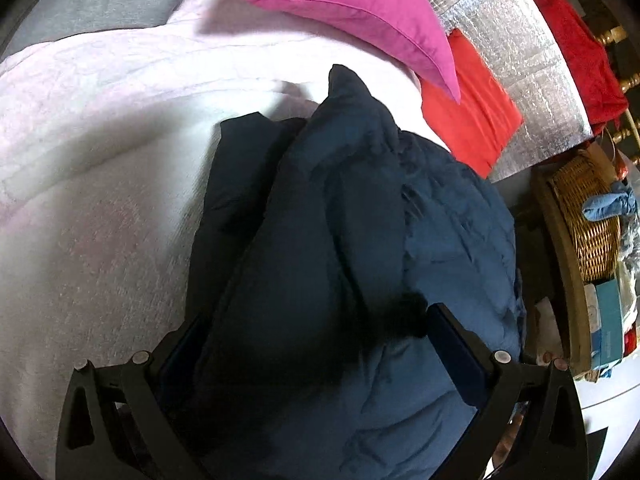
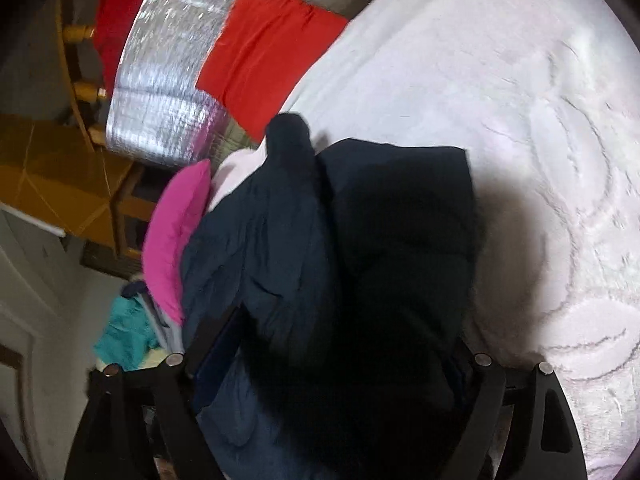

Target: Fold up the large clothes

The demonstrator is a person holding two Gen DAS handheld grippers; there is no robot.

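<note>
Navy puffer jacket (image 1: 352, 240) lies bunched at frame centre on the pale pink bedspread (image 1: 100, 160), filling both views. Left claw (image 1: 316, 344) and right claw (image 2: 332, 364) straddle it, spread wide; whether they pinch it, I cannot tell.

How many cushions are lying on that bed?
2: a pink cushion near the head of the bed, and a red-orange cushion beside it against the silver sheet. The dark jacket may hide more.
</note>
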